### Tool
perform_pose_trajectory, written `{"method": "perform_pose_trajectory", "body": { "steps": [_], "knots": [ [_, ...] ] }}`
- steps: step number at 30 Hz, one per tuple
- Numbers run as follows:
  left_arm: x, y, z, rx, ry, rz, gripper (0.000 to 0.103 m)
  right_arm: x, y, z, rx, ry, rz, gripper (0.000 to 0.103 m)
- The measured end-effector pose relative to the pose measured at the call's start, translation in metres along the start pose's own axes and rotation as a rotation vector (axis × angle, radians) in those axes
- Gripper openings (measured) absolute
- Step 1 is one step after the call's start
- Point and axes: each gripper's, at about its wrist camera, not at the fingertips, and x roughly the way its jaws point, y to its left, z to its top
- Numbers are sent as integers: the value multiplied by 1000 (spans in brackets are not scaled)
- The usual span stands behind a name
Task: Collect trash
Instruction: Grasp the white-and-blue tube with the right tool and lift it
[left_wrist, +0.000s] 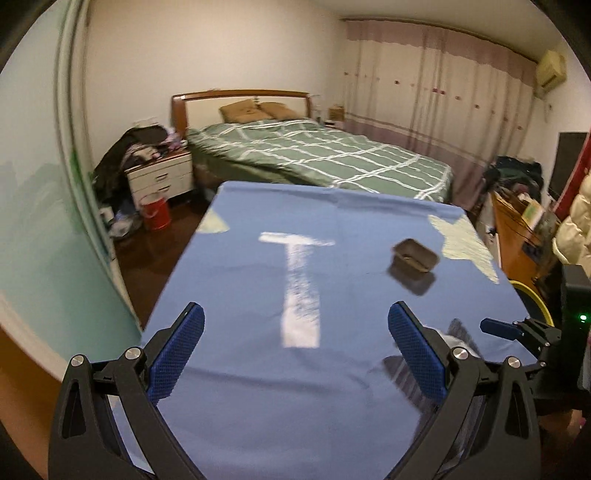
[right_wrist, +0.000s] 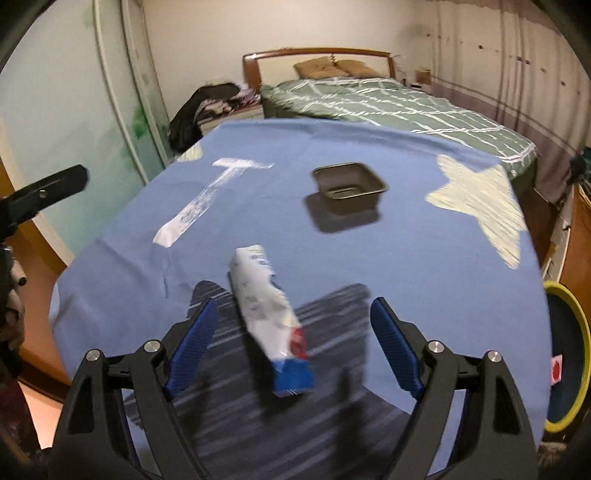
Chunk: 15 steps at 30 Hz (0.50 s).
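The snack wrapper (right_wrist: 271, 325), white with a red and blue end, lies crumpled on the blue cloth (right_wrist: 424, 266) of our worktop, between the wide-open jaws of our right gripper (right_wrist: 297, 347), though neither blue pad touches it. Farther along the cloth sits a small dark square tray (right_wrist: 349, 182), well apart from the wrapper. Our left gripper (left_wrist: 295, 350) hovers over bare cloth beside a white T mark (left_wrist: 299, 288), its jaws spread wide with nothing between them. Behind the worktop stands a bed (left_wrist: 314, 155).
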Motion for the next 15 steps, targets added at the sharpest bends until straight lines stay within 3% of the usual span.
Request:
{"method": "perform_pose_trajectory", "body": {
  "steps": [6, 9, 11, 15],
  "knots": [
    [-3, 16, -11, -24, 5, 11, 98, 28, 18, 4, -5, 72, -4, 63],
    [-2, 18, -12, -31, 10, 7, 98, 32, 15, -1, -10, 76, -15, 53],
    [0, 15, -11, -31, 11, 5, 98, 35, 14, 0, -8, 77, -15, 41],
    [1, 11, -12, -27, 16, 5, 98, 34, 9, -1, 4, 68, -7, 29]
  ]
}}
